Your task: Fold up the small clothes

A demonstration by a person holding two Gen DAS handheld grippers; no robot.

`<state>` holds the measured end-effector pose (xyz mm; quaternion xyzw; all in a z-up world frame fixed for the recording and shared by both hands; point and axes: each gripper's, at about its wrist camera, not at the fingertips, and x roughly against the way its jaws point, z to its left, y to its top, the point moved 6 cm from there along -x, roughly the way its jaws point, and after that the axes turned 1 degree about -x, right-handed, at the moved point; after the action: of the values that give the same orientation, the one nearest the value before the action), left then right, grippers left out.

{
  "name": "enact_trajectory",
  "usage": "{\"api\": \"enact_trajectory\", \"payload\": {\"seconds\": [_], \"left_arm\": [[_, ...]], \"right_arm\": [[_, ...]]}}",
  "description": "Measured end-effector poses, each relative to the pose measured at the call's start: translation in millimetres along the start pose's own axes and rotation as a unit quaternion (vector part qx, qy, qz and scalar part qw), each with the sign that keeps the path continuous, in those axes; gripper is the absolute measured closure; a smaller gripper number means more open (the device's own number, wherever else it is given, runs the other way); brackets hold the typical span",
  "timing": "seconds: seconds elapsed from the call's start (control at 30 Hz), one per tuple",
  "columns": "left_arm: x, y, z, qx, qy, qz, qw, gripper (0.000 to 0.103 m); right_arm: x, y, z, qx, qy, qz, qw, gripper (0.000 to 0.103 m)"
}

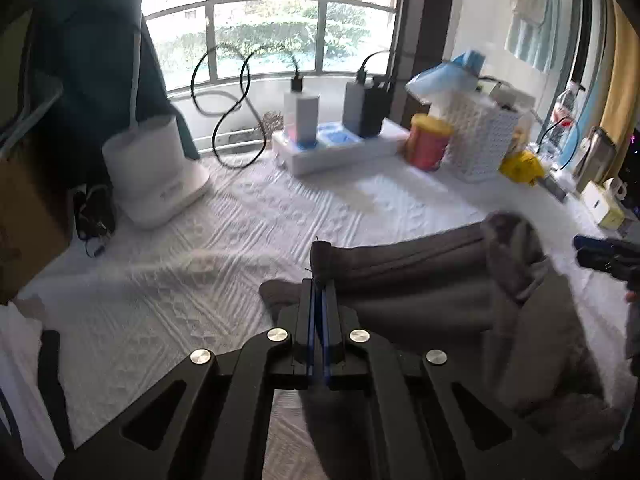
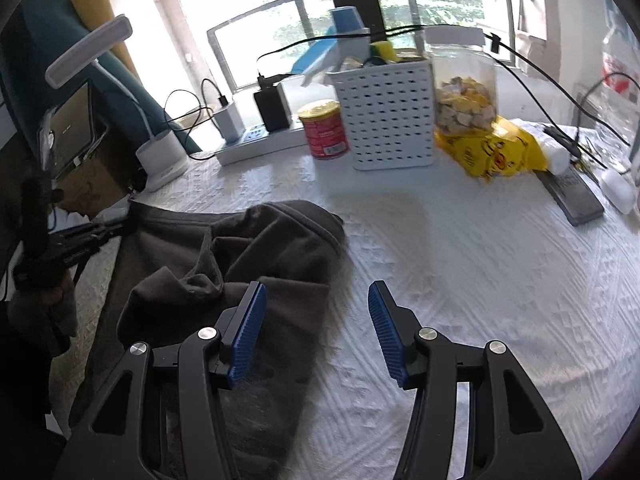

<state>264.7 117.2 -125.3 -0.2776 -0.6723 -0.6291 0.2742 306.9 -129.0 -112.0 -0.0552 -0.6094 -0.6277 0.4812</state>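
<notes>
Mid-fold, by the look of it. Dark grey garment (image 2: 240,248) on white textured bedcover (image 2: 460,280), left of centre, partly doubled over but rumpled, a loose flap humped on top. Left gripper (image 1: 319,286) clamped tight on a garment edge, lifted slightly off the cover. Right gripper (image 2: 316,312) spread wide, holding nothing, hovering over garment's right edge. Left to do, probably: flatten hump, finish fold, square up

Garment (image 2: 240,248) on table (image 2: 460,280) — basket (image 2: 388,116) behind.
</notes>
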Motion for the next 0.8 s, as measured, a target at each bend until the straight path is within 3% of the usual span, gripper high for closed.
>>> {"api": "enact_trajectory", "payload": {"seconds": [0.13, 0.27, 0.63, 0.77, 0.8], "left_arm": [[-10.3, -7.1, -0.7, 0.0, 0.005, 0.007, 1.0, 0.102], [-2.9, -3.4, 2.1, 0.034, -0.01, 0.006, 0.9994, 0.1], [55.2, -34.1, -10.3, 0.045, -0.025, 0.005, 0.9986, 0.098], [74.1, -57.1, -22.6, 0.049, -0.042, 0.009, 0.9979, 0.071], [79.6, -64.3, -26.5, 0.052, -0.047, 0.01, 0.9975, 0.071]], "right_arm": [[2.2, -1.2, 9.4, 0.008, 0.002, 0.0, 1.0, 0.047], [8.9, -9.1, 9.8, 0.004, -0.002, 0.0, 1.0, 0.047], [39.5, -30.5, 23.6, 0.004, -0.003, -0.015, 1.0, 0.047], [50.3, -41.8, 32.1, 0.007, -0.002, -0.019, 1.0, 0.047], [52.9, -44.7, 34.0, 0.007, -0.002, -0.02, 1.0, 0.047]]}}
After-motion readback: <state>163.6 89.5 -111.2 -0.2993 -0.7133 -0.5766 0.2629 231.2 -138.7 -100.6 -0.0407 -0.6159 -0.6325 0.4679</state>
